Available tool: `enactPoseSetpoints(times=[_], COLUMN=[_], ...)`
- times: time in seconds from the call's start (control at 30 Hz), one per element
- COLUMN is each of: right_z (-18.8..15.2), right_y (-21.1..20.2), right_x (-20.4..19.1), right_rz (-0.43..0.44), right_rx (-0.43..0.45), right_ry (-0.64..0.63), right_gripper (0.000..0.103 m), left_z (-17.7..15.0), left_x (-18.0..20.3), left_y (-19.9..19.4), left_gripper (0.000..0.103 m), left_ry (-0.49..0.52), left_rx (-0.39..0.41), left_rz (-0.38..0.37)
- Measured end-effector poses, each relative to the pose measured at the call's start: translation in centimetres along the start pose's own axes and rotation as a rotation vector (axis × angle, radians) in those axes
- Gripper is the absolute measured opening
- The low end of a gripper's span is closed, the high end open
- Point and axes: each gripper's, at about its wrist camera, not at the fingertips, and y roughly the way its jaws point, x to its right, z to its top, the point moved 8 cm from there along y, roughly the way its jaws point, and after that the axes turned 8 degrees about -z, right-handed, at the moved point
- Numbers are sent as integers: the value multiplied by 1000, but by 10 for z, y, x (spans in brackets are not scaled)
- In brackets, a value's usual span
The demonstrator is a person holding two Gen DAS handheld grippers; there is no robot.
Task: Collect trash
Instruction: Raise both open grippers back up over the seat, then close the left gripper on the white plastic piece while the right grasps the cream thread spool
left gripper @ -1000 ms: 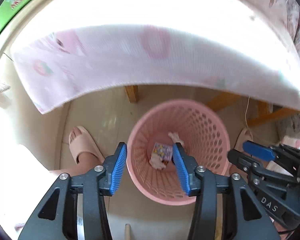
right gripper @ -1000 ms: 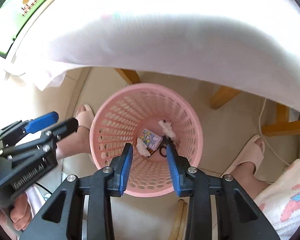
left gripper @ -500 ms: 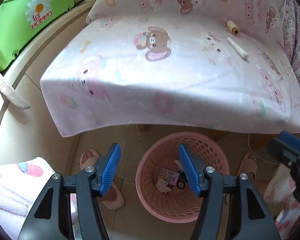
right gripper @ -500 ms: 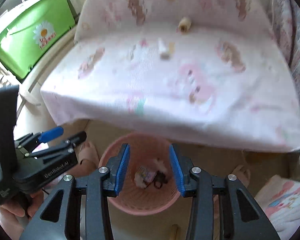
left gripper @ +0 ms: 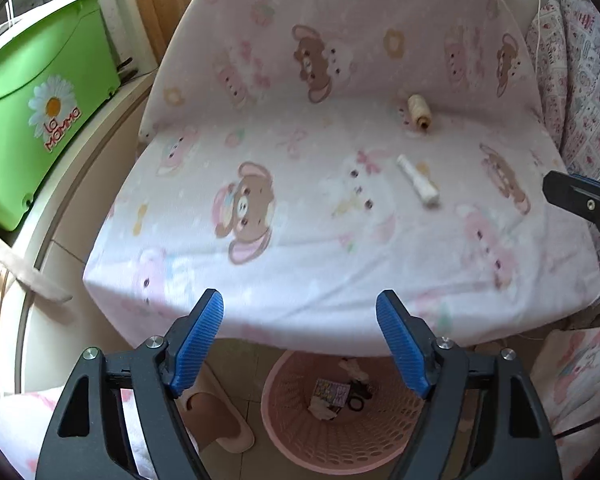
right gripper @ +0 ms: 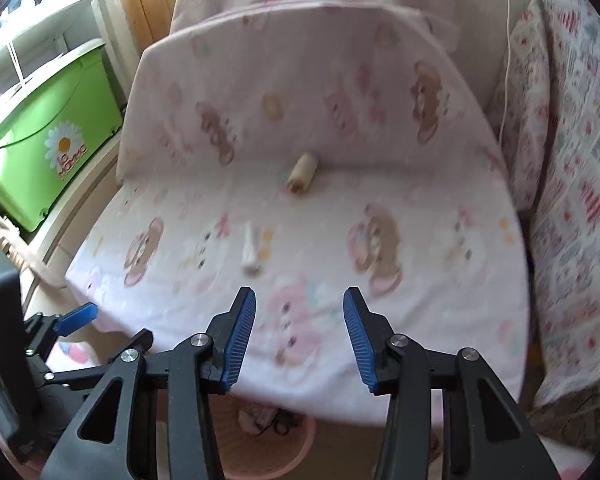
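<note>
A white rolled paper scrap and a beige thread spool lie on a seat covered with pink bear-print cloth. A pink perforated basket stands on the floor under the seat's front edge, with a colourful wrapper, crumpled paper and a dark ring inside. My left gripper is open and empty above the basket. My right gripper is open and empty over the seat's front edge.
A green plastic bin stands at the left by a window ledge. A patterned pillow leans at the right. A foot in a pink slipper is beside the basket. The right gripper's tip shows in the left view.
Both grippers have risen from just over the basket and tilted up toward the seat. The seat top with the paper scrap and spool has come into view; both stay open and empty.
</note>
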Motion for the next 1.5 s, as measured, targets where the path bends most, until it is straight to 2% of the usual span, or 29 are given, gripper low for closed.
enactPoseSetpoints(times=[0.1, 0.2, 0.3, 0.4, 0.53, 0.67, 0.8, 0.9, 1.07, 1.1, 1.13, 1.17, 1.37, 1.5], right_z=[16, 19, 10, 10, 15, 18, 24, 27, 30, 30, 30, 31, 32, 34], right_y=[8, 22, 38, 46, 52, 54, 53, 55, 60, 60, 61, 61, 60, 63], right_x=[10, 18, 24, 29, 34, 31, 31, 33, 36, 36, 36, 37, 37, 30], right_rz=[-18, 8, 24, 79, 68, 76, 45, 46, 39, 36, 33, 32, 31, 19], right_rx=[21, 12, -17, -55, -54, -58, -34, -39, -46, -45, -44, -44, -38, -33], right_ry=[-20, -4, 35, 80, 105, 115, 102, 116, 129, 127, 127, 128, 132, 128], right_gripper=[51, 51, 51, 51, 53, 53, 54, 54, 54, 54, 54, 54, 54, 54], left_z=[22, 35, 40, 39, 38, 45, 47, 48, 50, 50, 50, 50, 56, 59], left_x=[13, 28, 41, 48, 53, 57, 68, 77, 82, 82, 82, 82, 68, 47], left_y=[1, 10, 18, 28, 43, 49, 55, 61, 69, 70, 70, 71, 55, 46], left_gripper=[78, 76, 67, 56, 48, 47, 47, 40, 36, 30, 19, 17, 16, 16], left_ry=[28, 61, 83, 76, 44, 23, 20, 37, 44, 43, 44, 45, 14, -20], left_rx=[14, 29, 53, 85, 90, 110, 110, 108, 110, 106, 108, 106, 131, 130], left_rz=[-12, -32, -78, -111, -126, -167, -208, -202, -172, -174, -167, -166, -195, -160])
